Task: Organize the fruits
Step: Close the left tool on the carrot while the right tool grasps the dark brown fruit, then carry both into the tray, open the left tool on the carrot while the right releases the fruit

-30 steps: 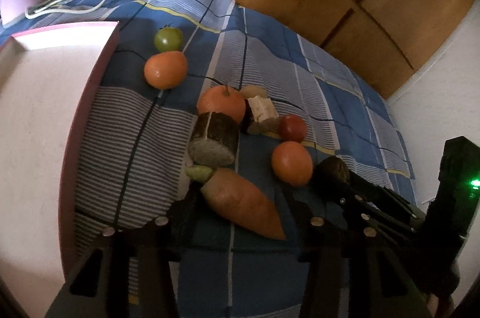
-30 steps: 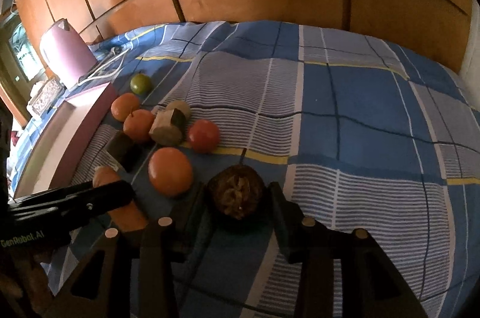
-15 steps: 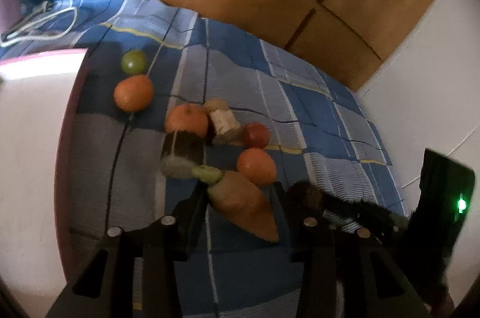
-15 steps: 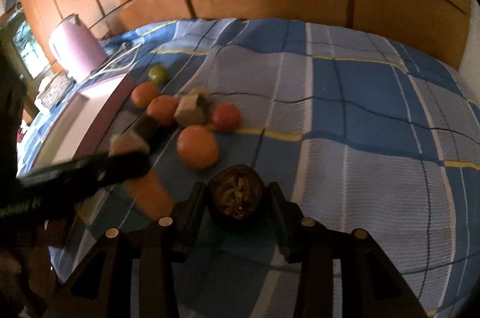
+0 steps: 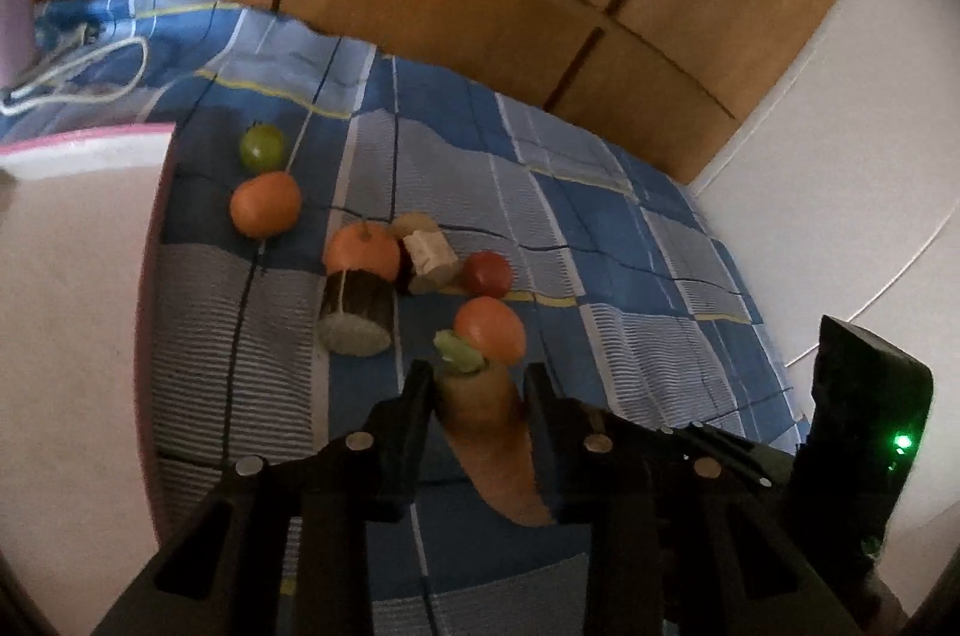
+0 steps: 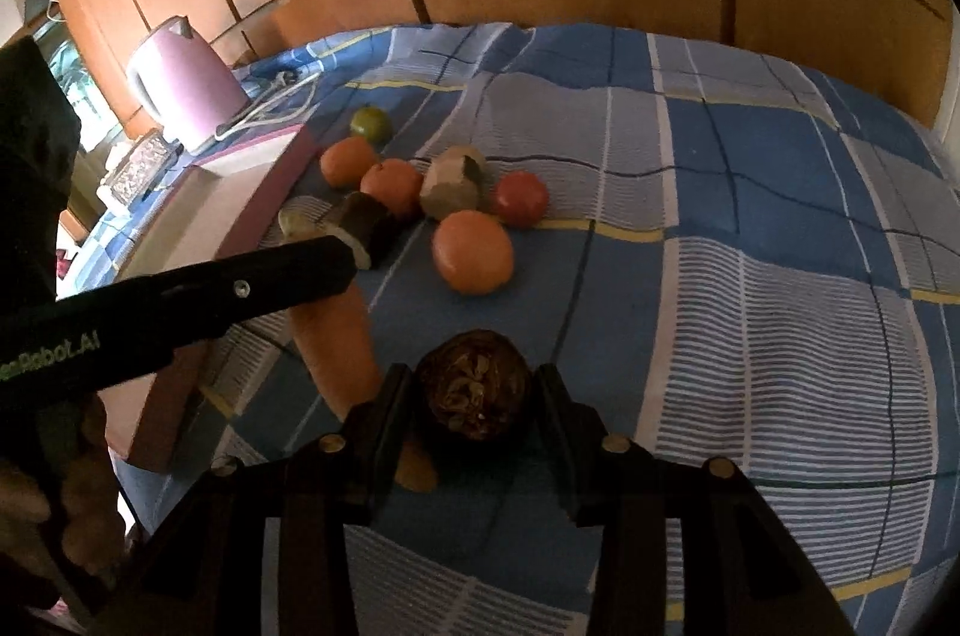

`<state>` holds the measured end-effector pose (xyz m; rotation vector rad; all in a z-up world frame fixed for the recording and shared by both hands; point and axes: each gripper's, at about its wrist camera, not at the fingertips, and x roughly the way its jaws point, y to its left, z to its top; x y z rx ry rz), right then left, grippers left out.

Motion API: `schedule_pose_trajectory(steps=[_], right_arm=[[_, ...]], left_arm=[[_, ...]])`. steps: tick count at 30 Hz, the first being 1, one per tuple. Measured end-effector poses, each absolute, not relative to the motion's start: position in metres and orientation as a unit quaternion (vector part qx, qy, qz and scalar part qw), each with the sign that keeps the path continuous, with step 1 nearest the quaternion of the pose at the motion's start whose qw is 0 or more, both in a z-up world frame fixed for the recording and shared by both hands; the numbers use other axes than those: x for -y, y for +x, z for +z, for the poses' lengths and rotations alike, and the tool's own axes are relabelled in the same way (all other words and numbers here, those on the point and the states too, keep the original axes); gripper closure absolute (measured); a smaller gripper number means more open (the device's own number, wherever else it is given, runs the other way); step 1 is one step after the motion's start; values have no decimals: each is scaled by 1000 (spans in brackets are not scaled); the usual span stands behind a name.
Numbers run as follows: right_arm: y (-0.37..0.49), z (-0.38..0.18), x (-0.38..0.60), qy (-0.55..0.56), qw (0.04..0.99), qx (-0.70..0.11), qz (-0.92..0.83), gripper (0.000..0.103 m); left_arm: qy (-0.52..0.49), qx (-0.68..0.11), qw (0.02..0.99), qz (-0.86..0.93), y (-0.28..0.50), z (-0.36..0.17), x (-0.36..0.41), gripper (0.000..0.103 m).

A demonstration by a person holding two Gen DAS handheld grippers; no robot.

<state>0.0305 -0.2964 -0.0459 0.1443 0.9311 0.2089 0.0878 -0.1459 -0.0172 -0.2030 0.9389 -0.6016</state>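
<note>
Two grippers, each with a load. Left gripper [image 5: 477, 384]: jaws narrow, closed on the carrot [image 5: 489, 432], green stub pointing far, tip pointing near. Right gripper [image 6: 474, 390]: jaws narrow, closed on the dark round fruit [image 6: 474, 393], its cut, seedy face toward the camera.

Change over the last second: the carrot lay slanted between open left jaws on the bedspread [image 5: 600, 228]; now it sits straight along the fingers with the jaws against both flanks, and the pile looks farther off. Judgement: the carrot is grasped and lifting. The dark fruit has stayed clamped in the right jaws throughout. Both items look ready for transfer, likely to the pink-rimmed white tray [image 5: 72, 276] at left.

Outward, still on the bedspread: an orange [image 5: 489, 330] just beyond the carrot stub; a red tomato [image 5: 487, 274]; a dark cylinder piece [image 5: 357, 315]; a pale cut chunk [image 5: 429, 255]; two more oranges [image 5: 363, 252] [image 5: 266, 204]; a green fruit [image 5: 262, 147] farthest. So seven pieces remain loose; sorting is at an early stage.

Far left in the right view: a pink kettle [image 6: 180, 90] with a white cord.

Writing: green lettering on the left gripper's body in the right view, partly cut off, reads roughly "…nRobot.AI". No other legible text.
</note>
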Motion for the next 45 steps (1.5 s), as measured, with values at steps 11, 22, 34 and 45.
schedule_pose_trajectory(steps=[11, 22, 34, 45], right_arm=[[30, -30, 287, 64, 897, -427, 97, 61], [26, -15, 281, 64, 907, -406, 93, 61], [27, 4, 257, 47, 915, -385, 113, 61], [37, 18, 200, 18, 915, -372, 156, 61]], left_arm=[[-91, -428, 852, -288, 76, -2, 138, 74], [-90, -402, 861, -299, 65, 21, 133, 74], [-89, -394, 873, -273, 58, 42, 109, 74], [-86, -391, 892, -210, 57, 52, 58, 74]])
